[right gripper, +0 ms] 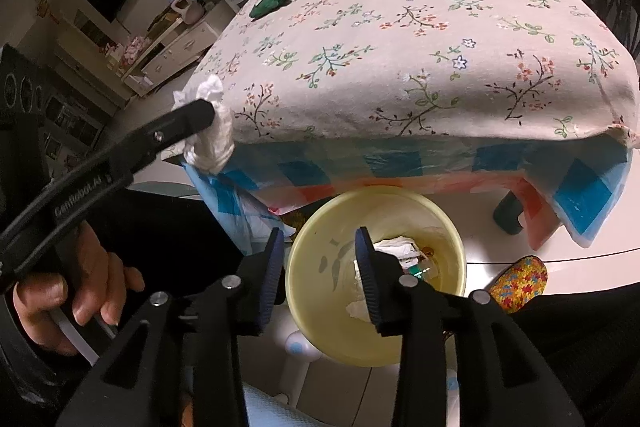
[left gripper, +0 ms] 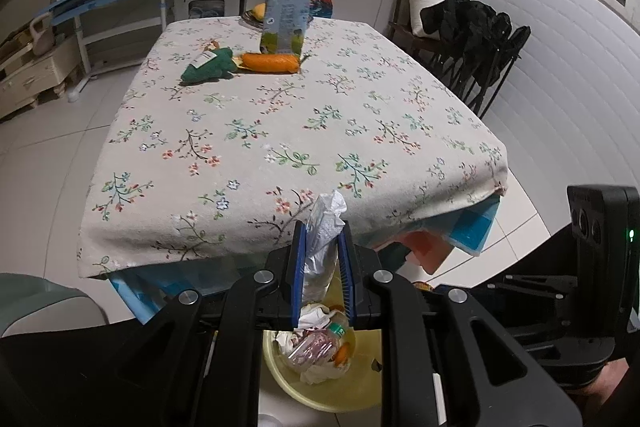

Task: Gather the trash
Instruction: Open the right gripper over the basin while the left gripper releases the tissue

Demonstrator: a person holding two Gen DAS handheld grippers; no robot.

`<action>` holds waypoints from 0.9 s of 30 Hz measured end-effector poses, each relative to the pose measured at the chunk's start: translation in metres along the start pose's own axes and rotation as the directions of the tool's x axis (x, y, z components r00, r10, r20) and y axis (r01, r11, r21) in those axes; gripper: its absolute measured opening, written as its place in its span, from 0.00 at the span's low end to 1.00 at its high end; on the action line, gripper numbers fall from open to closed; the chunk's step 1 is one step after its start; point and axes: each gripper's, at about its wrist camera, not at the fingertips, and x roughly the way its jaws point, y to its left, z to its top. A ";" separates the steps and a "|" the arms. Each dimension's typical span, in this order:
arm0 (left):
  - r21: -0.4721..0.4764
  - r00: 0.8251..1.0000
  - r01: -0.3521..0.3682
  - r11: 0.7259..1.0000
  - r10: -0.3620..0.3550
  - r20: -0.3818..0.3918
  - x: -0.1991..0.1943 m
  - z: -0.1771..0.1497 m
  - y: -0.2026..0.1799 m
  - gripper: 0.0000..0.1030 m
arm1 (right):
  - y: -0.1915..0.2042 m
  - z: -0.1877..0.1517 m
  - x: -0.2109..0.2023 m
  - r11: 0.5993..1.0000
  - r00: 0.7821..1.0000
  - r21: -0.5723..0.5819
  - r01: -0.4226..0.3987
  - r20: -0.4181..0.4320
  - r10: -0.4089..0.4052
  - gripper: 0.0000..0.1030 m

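Left gripper [left gripper: 322, 239], left wrist view: blue pads clamped on crumpled white tissue wad [left gripper: 325, 227], held above round pale-yellow plastic bin [left gripper: 320, 393] with trash inside, just off floral-cloth table [left gripper: 280, 131]. Right wrist view: right gripper [right gripper: 320, 241] jaws apart, empty, over the bin [right gripper: 312, 323]; tissue wad [right gripper: 214, 135] in left gripper [right gripper: 208, 115] beside table edge.

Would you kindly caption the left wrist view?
Left gripper holds crumpled tissue above the yellow trash bin.
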 end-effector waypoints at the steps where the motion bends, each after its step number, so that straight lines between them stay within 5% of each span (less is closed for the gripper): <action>1: 0.004 1.000 0.002 1.000 -0.002 -0.003 0.000 -0.001 -0.001 0.15 | 0.000 0.000 -0.001 1.000 1.000 0.003 0.001 0.003 -0.001 0.38; 18: 0.078 0.995 0.057 0.995 -0.050 -0.086 0.007 -0.019 -0.026 0.16 | -0.008 0.002 -0.012 0.998 0.998 0.055 -0.006 0.057 0.003 0.45; 27: 0.065 0.991 0.057 0.996 -0.048 -0.123 0.011 -0.024 -0.028 0.41 | -0.011 0.003 -0.015 0.998 0.997 0.069 -0.003 0.071 -0.002 0.50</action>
